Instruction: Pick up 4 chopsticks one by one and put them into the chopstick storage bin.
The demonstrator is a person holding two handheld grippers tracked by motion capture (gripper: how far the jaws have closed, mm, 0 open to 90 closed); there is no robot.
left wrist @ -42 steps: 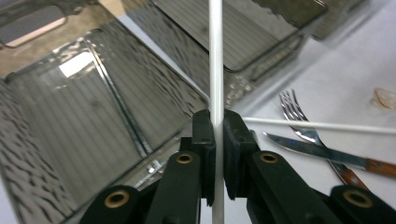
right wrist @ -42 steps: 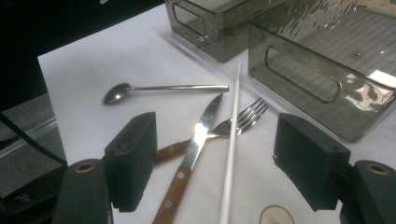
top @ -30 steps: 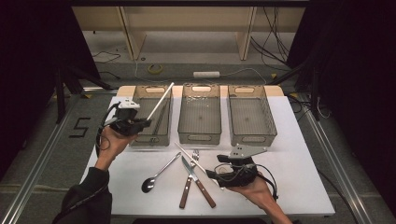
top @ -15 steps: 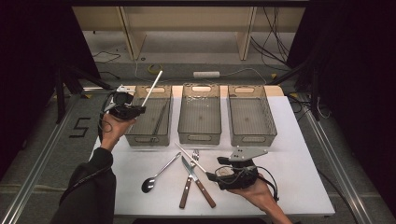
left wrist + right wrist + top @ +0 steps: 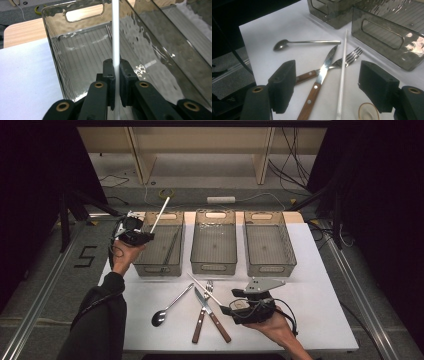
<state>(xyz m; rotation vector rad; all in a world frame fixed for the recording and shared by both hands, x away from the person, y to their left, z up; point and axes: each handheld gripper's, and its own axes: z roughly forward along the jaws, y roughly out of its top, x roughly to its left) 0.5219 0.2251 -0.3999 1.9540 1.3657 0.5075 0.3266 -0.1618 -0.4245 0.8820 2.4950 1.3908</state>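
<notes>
My left gripper [image 5: 149,236] is shut on a white chopstick [image 5: 161,213] that slants up and away over the far left corner of the left clear bin [image 5: 159,266]. In the left gripper view the pads [image 5: 109,71] pinch the chopstick [image 5: 115,35] above the bin's ribbed floor [image 5: 82,52]. My right gripper [image 5: 231,304] rests open low over the table's front right. In its own view the right gripper [image 5: 329,86] straddles a wooden-handled knife [image 5: 322,72] and a second white chopstick [image 5: 342,75], touching neither. A fork [image 5: 348,58] and a spoon [image 5: 307,42] lie beyond.
Three clear bins stand in a row at the back of the white table [image 5: 320,285]: left, middle [image 5: 215,265] and right [image 5: 267,265]. Thin metal sticks [image 5: 171,246] lie in the left bin. Spoon [image 5: 167,309], fork [image 5: 200,322] and knife [image 5: 215,317] lie at the front centre.
My left hand has carried the white chopstick away toward the far left corner of the left bin and a little lower. The right gripper and the cutlery have stayed still.
</notes>
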